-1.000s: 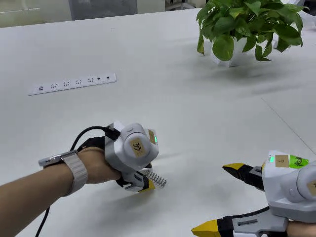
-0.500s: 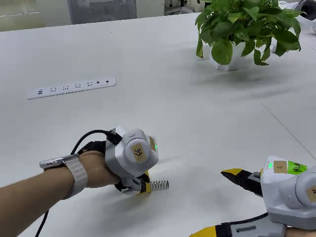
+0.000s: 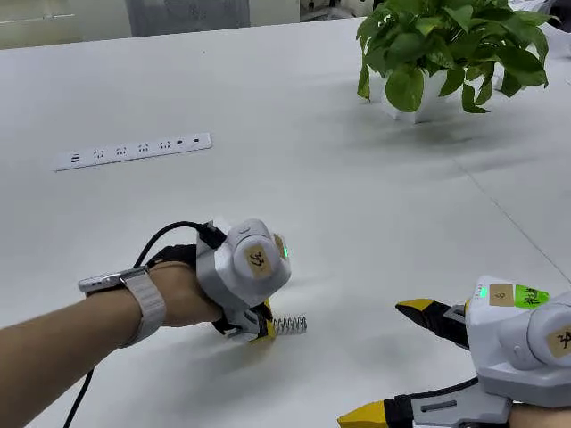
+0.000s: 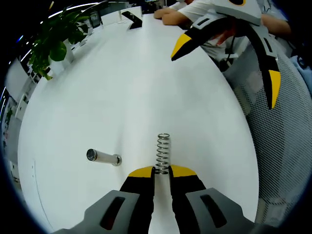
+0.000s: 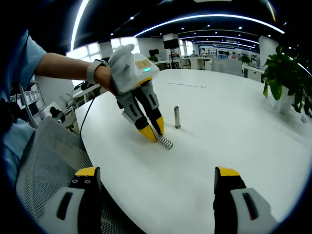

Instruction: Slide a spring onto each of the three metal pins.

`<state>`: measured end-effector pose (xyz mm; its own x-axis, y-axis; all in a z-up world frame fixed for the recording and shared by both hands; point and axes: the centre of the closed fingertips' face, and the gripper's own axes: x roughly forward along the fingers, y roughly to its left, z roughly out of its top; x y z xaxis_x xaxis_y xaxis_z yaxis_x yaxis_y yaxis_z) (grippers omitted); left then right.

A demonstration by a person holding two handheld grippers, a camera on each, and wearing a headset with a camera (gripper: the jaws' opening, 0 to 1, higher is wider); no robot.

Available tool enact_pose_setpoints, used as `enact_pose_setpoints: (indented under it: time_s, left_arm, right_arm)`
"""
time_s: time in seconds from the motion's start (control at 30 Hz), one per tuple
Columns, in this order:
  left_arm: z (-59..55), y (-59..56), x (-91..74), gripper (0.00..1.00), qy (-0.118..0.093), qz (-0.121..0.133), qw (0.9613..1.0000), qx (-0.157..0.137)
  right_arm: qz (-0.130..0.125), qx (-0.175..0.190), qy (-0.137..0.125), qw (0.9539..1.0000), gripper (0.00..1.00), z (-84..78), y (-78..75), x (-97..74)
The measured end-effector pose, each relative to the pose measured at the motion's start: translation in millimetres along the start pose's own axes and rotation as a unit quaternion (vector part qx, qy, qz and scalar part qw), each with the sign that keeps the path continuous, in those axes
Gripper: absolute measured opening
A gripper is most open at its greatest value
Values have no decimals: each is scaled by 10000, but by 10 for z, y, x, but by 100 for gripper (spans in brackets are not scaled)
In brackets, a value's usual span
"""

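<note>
My left gripper [image 3: 266, 328] is low over the white table, shut on one end of a small steel spring [image 3: 290, 325]. The spring's free end points right, toward my right gripper [image 3: 388, 361]. In the left gripper view the spring [image 4: 163, 153] sticks out straight ahead of the yellow tips [image 4: 162, 170], with a short metal pin [image 4: 103, 157] just to its left. The right gripper view has that pin [image 5: 177, 117] standing upright on the table, a little beyond the spring [image 5: 165, 142] and left gripper [image 5: 153, 134]. My right gripper [image 5: 156, 173] is wide open and holds nothing.
A white power strip [image 3: 132, 151] lies at the far left of the table and a potted plant [image 3: 446, 49] stands at the far right. A black cable [image 3: 161, 241] trails from the left gripper. A mesh chair [image 4: 282, 146] is beyond the table edge.
The spring pointed down to the right a second ago and now lies level just above the table. The left gripper has turned slightly. The right gripper remains open in much the same place.
</note>
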<state>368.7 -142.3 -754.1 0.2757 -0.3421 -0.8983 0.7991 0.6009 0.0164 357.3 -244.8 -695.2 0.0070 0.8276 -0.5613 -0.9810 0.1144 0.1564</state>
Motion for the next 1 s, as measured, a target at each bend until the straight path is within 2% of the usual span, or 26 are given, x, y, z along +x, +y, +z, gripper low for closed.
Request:
enact_pose_setpoints:
  time_s: [0.2, 0.37, 0.47, 0.6, 0.73, 1.0]
  left_arm:
    - [16, -2, 4, 13, 137, -99, 9998, -61]
    - [23, 42, 22, 12, 292, -98, 9994, -180]
    - [29, 43, 26, 11, 380, -32, 9993, 15]
    - [28, 44, 21, 11, 414, 30, 9991, -2]
    - [28, 31, 13, 11, 329, 129, 9993, -77]
    - [18, 18, -1, 10, -207, 436, 9975, -511]
  right_arm:
    - [29, -22, 25, 10000, 98, -6, 4, 21]
    - [43, -35, 36, 10000, 98, -9, 9, 26]
    - [45, -35, 50, 10000, 98, -17, 14, 26]
    - [47, -21, 53, 10000, 98, -25, 18, 24]
    - [52, -18, 64, 10000, 98, -36, 29, 26]
    - [71, -19, 85, 9999, 98, -48, 41, 30]
